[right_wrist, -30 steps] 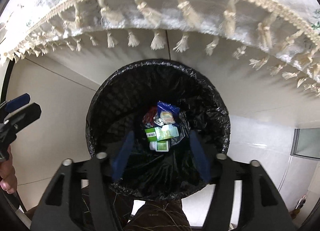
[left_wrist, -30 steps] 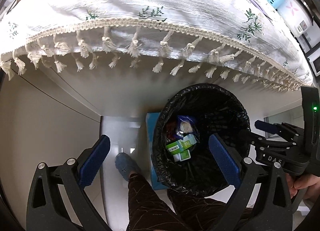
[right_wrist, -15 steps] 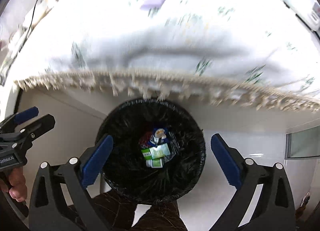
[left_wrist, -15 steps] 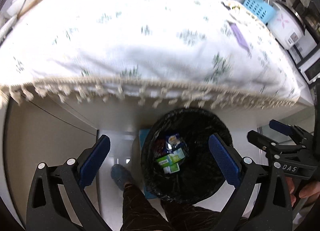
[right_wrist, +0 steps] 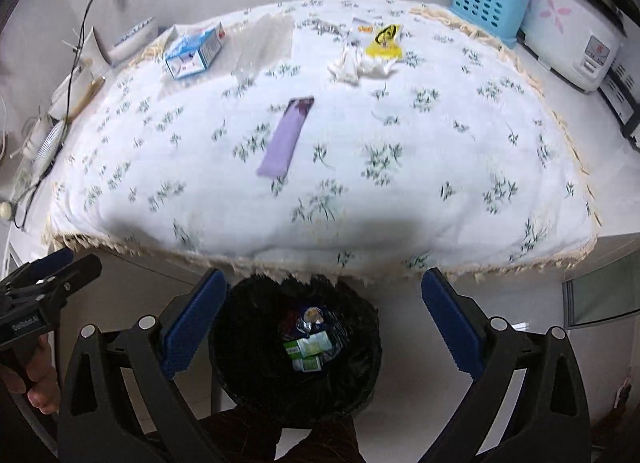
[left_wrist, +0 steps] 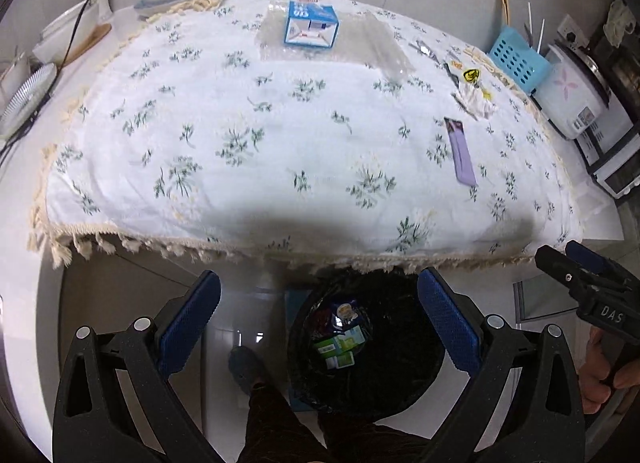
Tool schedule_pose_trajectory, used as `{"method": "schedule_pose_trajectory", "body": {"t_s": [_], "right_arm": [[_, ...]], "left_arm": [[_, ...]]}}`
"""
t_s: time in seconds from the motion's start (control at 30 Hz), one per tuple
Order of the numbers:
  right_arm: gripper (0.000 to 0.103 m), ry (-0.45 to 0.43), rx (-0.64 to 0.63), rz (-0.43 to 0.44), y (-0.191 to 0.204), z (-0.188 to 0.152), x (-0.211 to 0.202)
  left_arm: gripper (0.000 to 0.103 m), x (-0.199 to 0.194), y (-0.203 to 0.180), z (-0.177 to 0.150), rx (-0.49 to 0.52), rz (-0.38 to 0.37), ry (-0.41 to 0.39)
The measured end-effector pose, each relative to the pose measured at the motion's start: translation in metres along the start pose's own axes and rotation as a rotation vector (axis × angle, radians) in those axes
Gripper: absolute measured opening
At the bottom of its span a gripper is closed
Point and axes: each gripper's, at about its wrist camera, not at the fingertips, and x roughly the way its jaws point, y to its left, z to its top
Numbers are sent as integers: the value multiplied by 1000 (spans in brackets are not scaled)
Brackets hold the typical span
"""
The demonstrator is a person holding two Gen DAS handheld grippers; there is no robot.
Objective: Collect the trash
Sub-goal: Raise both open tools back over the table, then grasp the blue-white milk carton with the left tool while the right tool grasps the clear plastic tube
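Both claws, left (left_wrist: 319,321) and right (right_wrist: 324,321), gape wide and empty above one black-lined bin (right_wrist: 248,347) on the floor, which holds a few packets. On the cloth-covered surface (right_wrist: 400,199) four pieces of trash lie apart: one blue box (right_wrist: 195,51), one purple wrapper (right_wrist: 285,137), one yellow packet (right_wrist: 385,39) and one crumpled tissue (right_wrist: 356,67).

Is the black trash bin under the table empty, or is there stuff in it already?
Not empty. The trash bin holds a few items at its bottom: green-and-white cartons and a blue wrapper. Most of its depth is free.
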Motion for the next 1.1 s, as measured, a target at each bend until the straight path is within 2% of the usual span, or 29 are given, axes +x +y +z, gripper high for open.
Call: {"method": "schedule_pose_trajectory", "body": {"t_s": [0.33, 0.57, 1.1], "right_arm": [[94, -77, -37, 11, 13, 37, -25], [94, -95, -58, 23, 23, 62, -29], [92, -100, -84, 35, 48, 132, -7]], "left_arm": [[97, -18, -4, 39, 16, 18, -39], [97, -22, -6, 68, 34, 30, -50], [97, -10, 6, 138, 23, 46, -56]]}}
